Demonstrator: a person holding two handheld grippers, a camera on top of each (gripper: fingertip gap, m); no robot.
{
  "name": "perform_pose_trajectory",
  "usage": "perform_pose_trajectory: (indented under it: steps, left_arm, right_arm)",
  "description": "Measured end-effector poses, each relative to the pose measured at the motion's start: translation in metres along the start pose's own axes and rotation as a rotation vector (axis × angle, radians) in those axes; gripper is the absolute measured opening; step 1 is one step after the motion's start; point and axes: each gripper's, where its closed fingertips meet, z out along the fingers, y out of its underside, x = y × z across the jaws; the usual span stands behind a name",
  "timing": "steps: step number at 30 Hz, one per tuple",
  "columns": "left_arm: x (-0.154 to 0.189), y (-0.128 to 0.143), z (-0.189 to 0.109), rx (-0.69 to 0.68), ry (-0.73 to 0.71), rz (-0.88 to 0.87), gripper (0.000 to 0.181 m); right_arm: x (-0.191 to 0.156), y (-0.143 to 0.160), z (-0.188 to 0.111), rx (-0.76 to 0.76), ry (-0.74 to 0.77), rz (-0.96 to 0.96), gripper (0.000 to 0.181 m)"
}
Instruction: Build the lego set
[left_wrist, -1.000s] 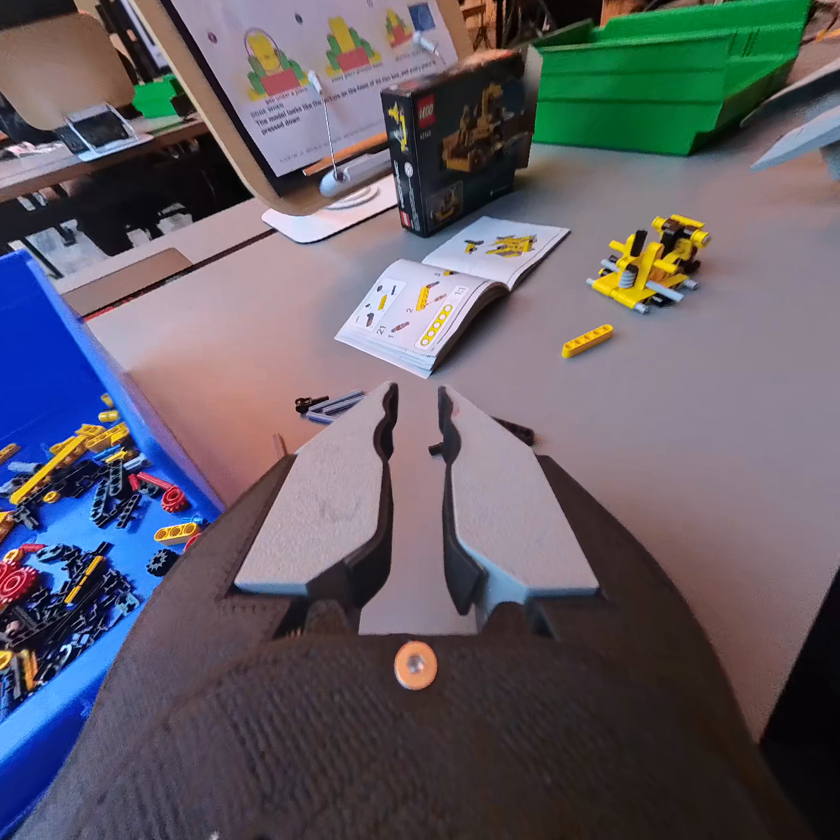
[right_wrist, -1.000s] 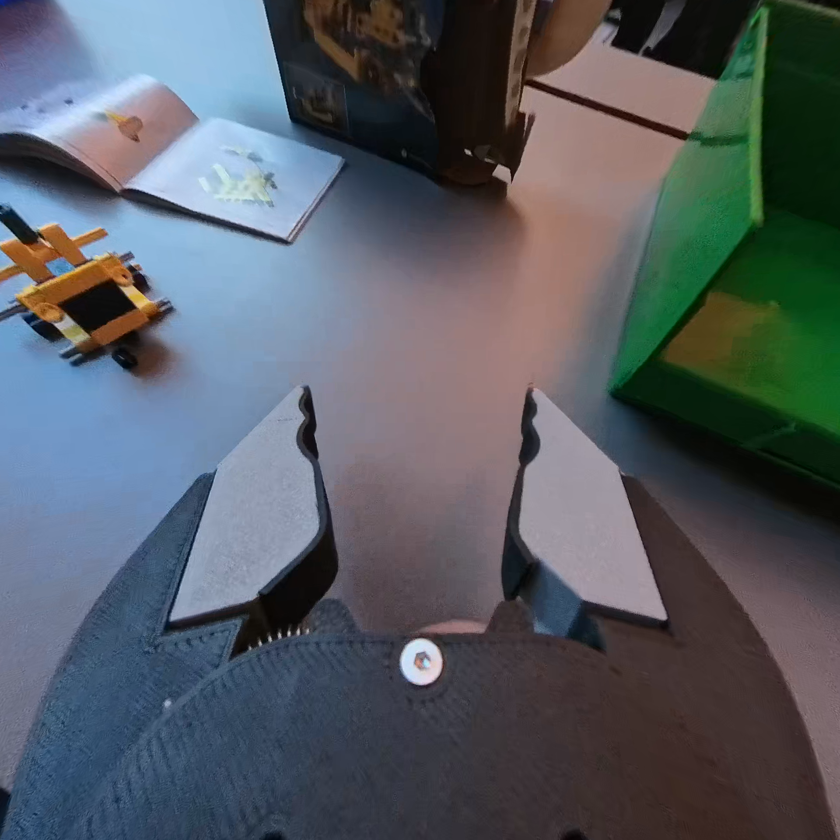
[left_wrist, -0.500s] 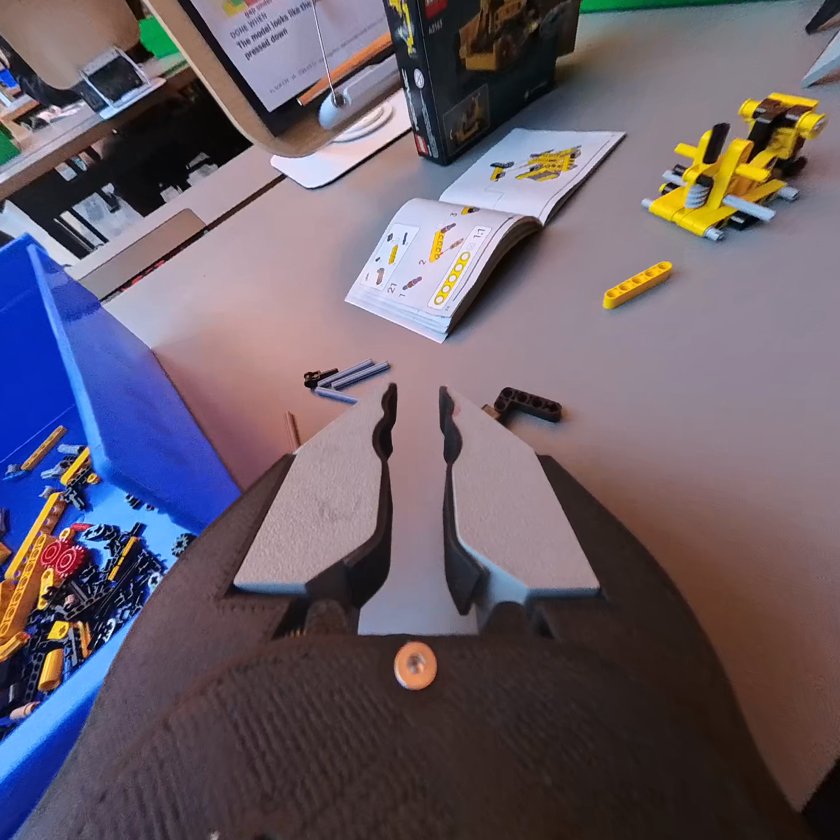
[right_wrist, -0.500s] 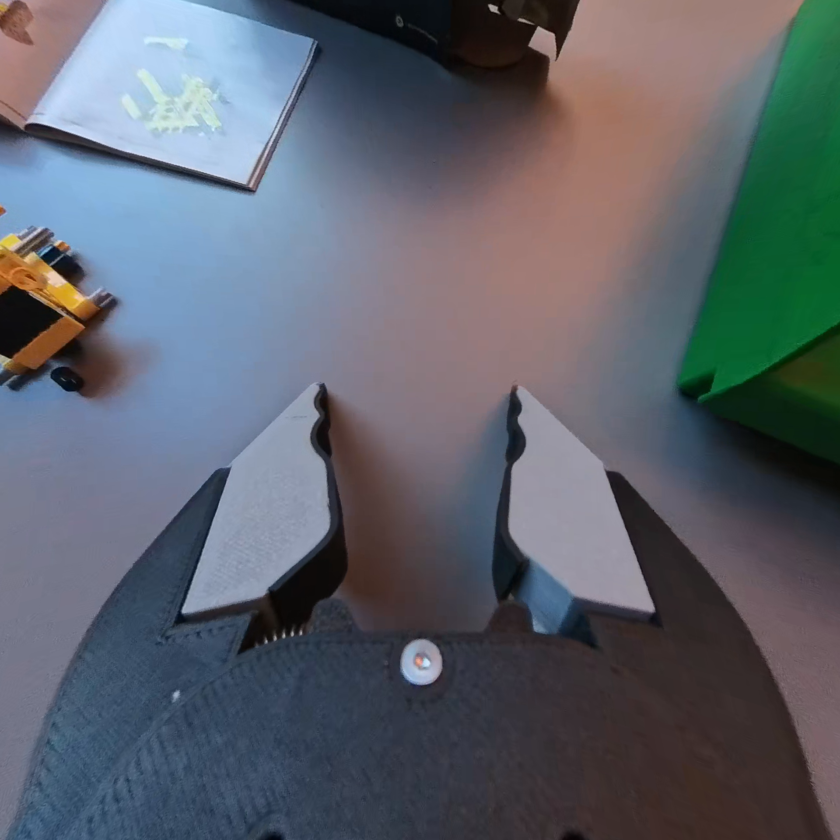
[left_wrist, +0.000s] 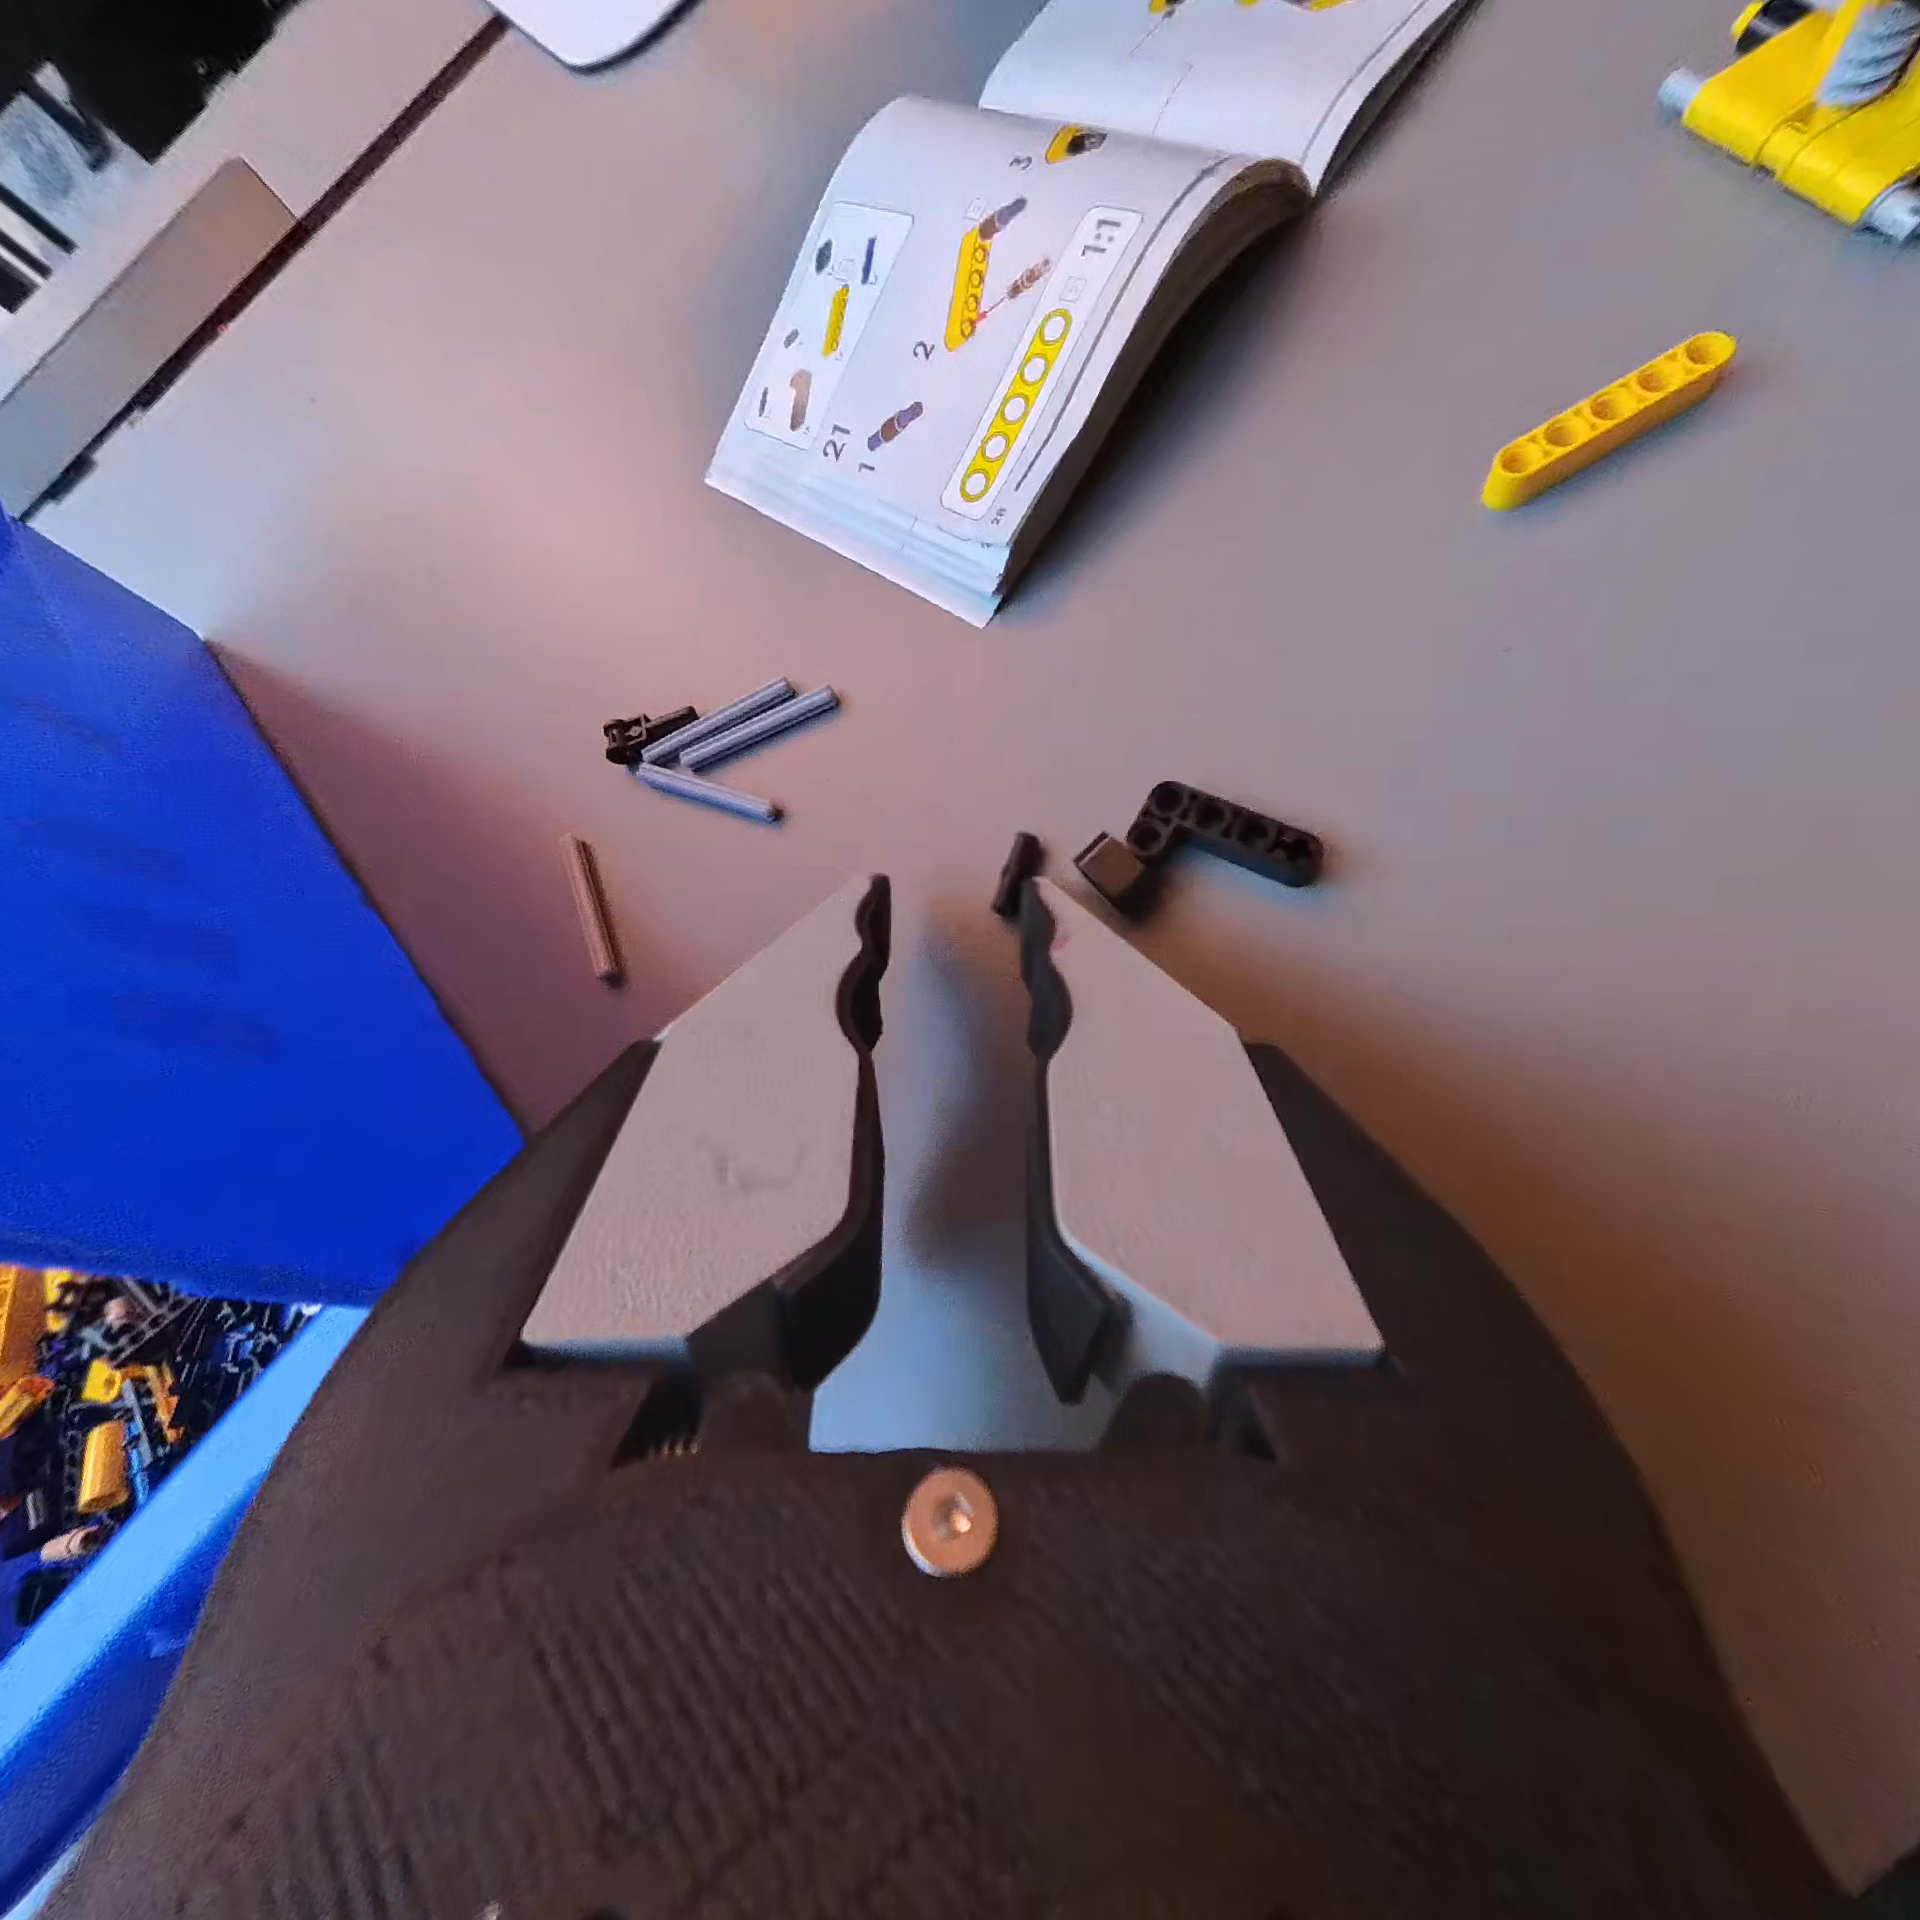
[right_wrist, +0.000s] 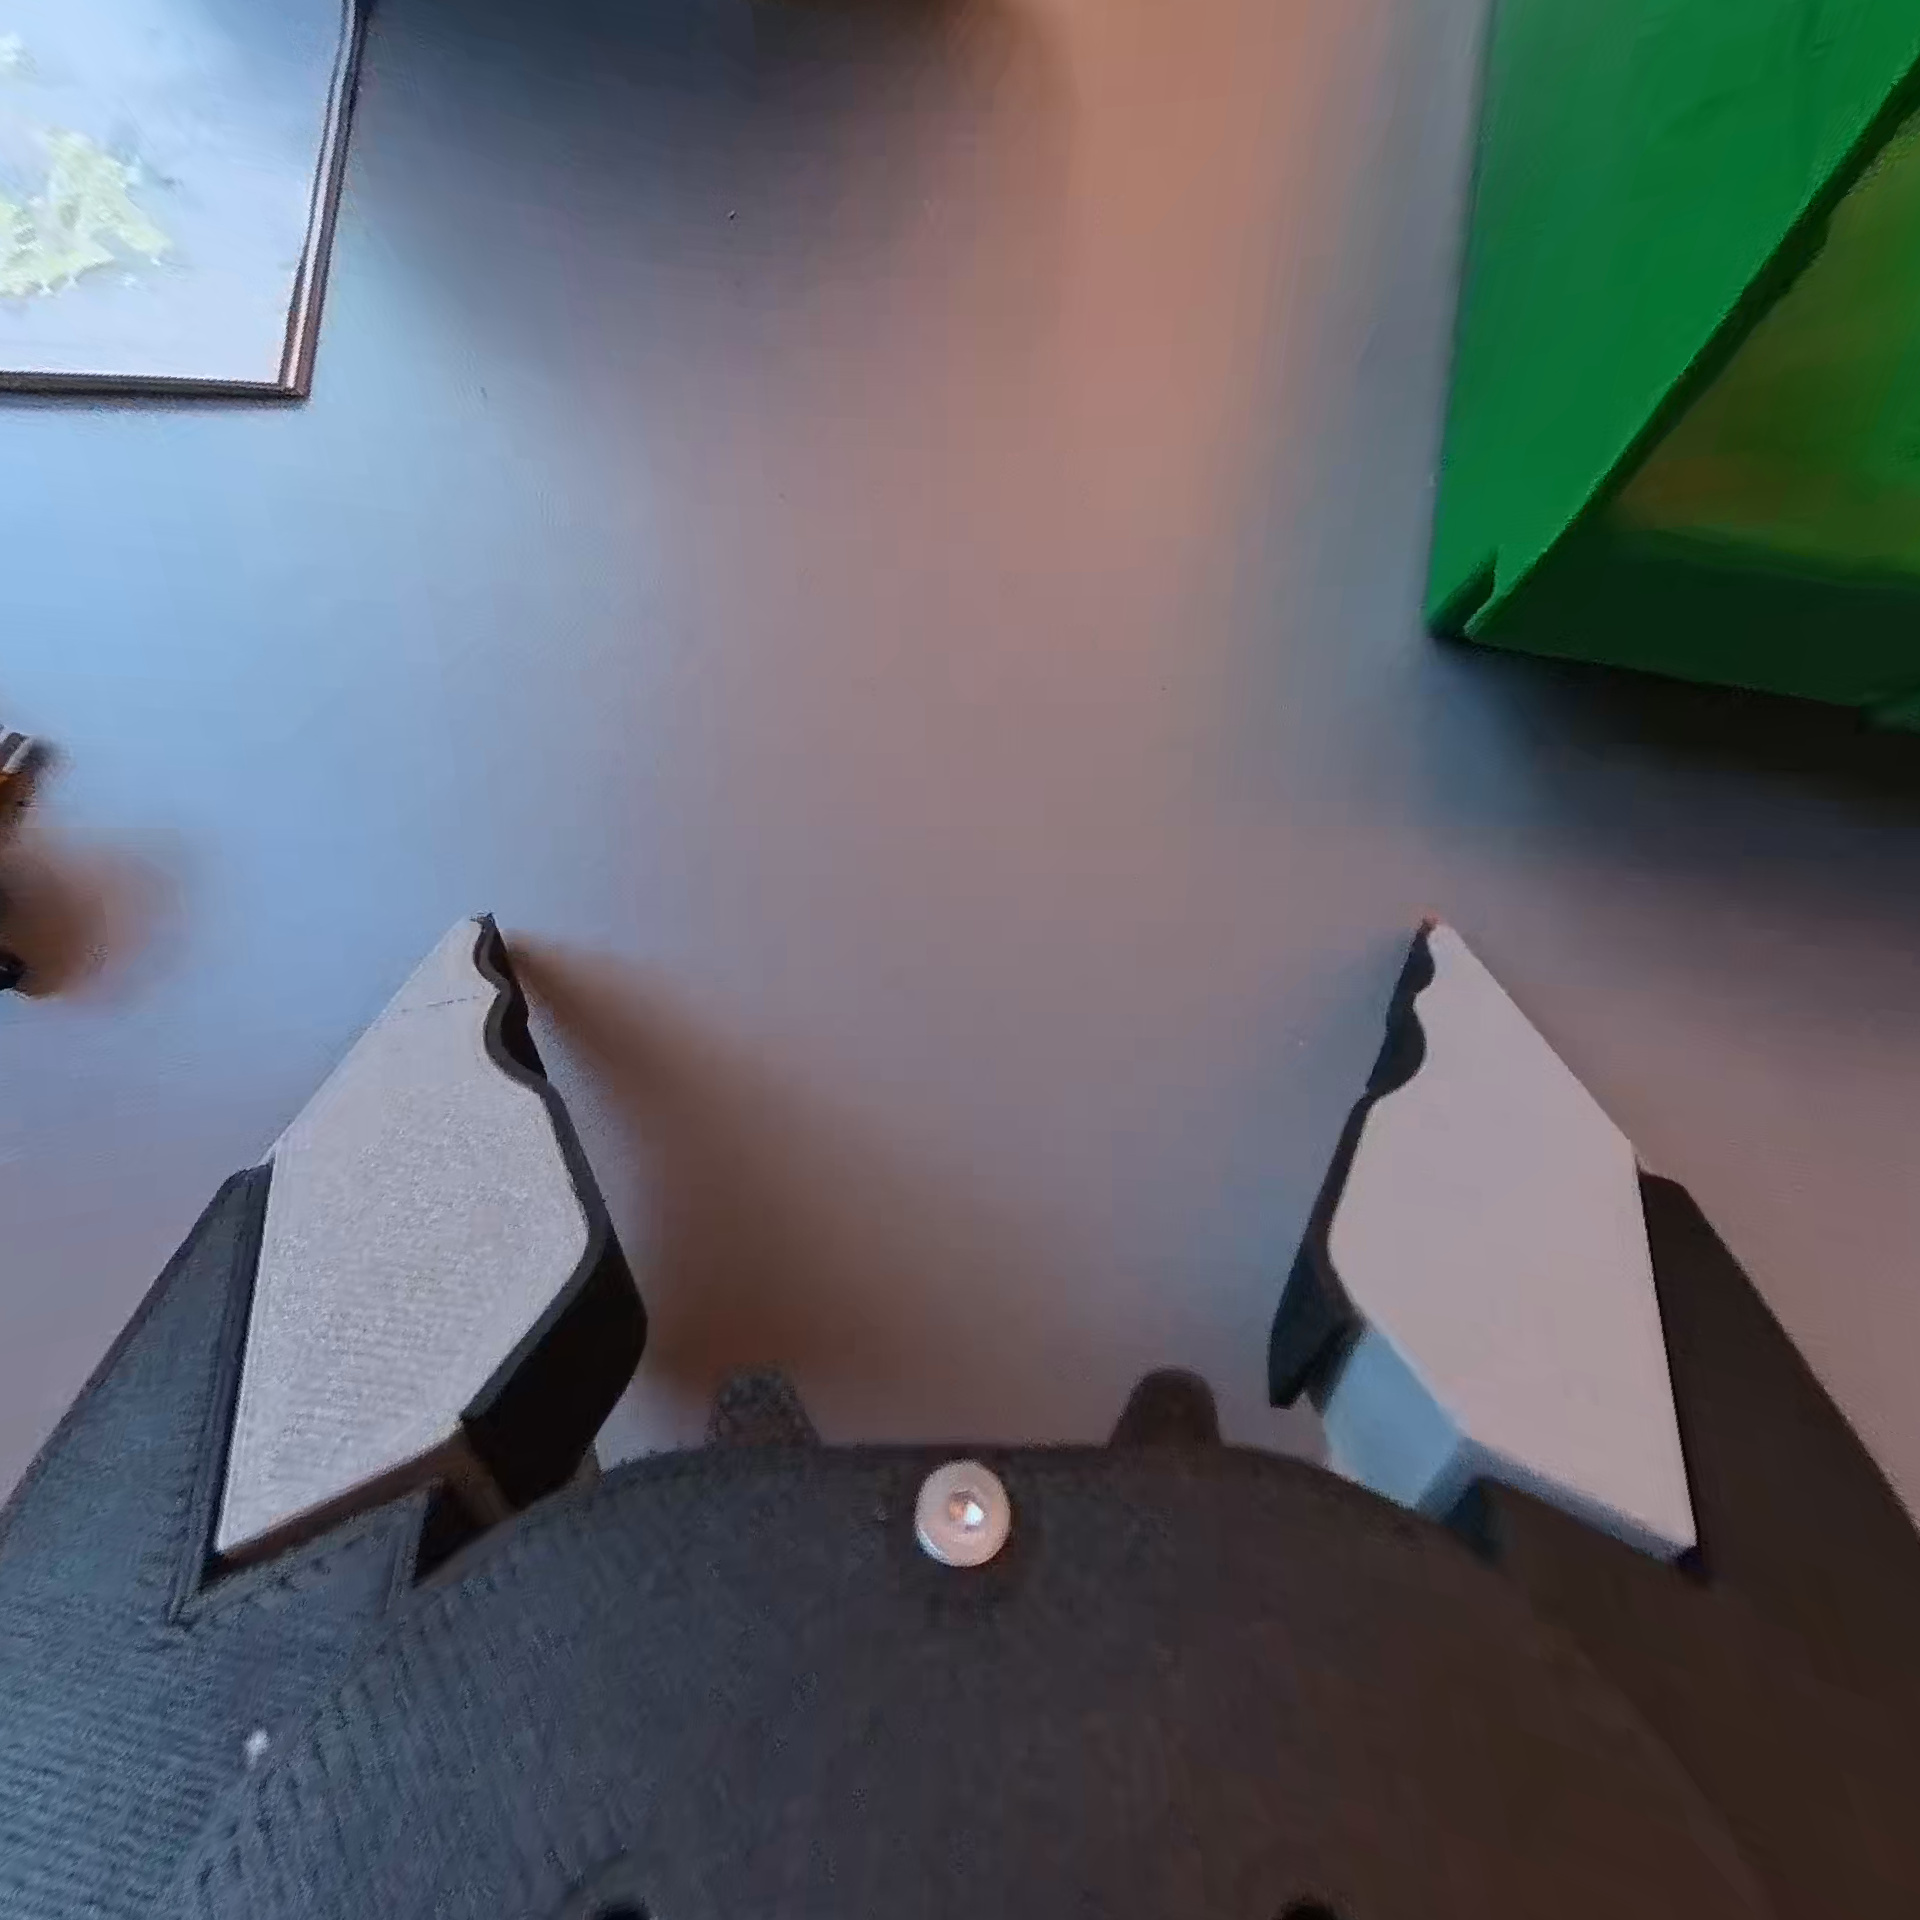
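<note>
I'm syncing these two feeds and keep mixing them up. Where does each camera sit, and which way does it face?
Left wrist view: sits on the left claw, looking steeply down its narrowly parted grey fingers at the grey table, loose parts, the black L-shaped beam, the open instruction booklet and the blue bin.
Right wrist view: sits on the right claw, fingers wide apart, looking down at mostly bare table beside the green bin.
Shared: the table and the booklet, whose corner shows at the right view's top left.

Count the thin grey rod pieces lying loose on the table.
4: two side by side, one just below them, one tan-grey near the blue bin. The claw may hide others.
</note>
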Motion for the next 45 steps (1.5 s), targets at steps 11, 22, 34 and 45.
perform_pose_trajectory:
  steps: [11, 22, 34, 45]
  left_arm:
    - [0.003, -0.002, -0.002, 0.016, 0.051, -0.038, 0.032]
    - [0.002, -0.034, -0.041, 0.347, 0.026, -0.014, 0.018]
    - [0.005, -0.034, -0.042, 0.354, 0.061, -0.017, 0.017]
    - [0.006, -0.034, -0.037, 0.336, 0.041, 0.007, 0.015]
  right_arm:
    - [0.003, 0.0, -0.003, 0.01, -0.02, 0.009, 0.157]
    - [0.009, -0.007, -0.041, 0.208, -0.061, -0.106, 0.08]
    - [0.209, 0.263, -0.172, 0.245, 0.328, 0.009, 0.035]
    - [0.297, 0.568, -0.061, -0.505, 0.127, 0.278, 0.016]
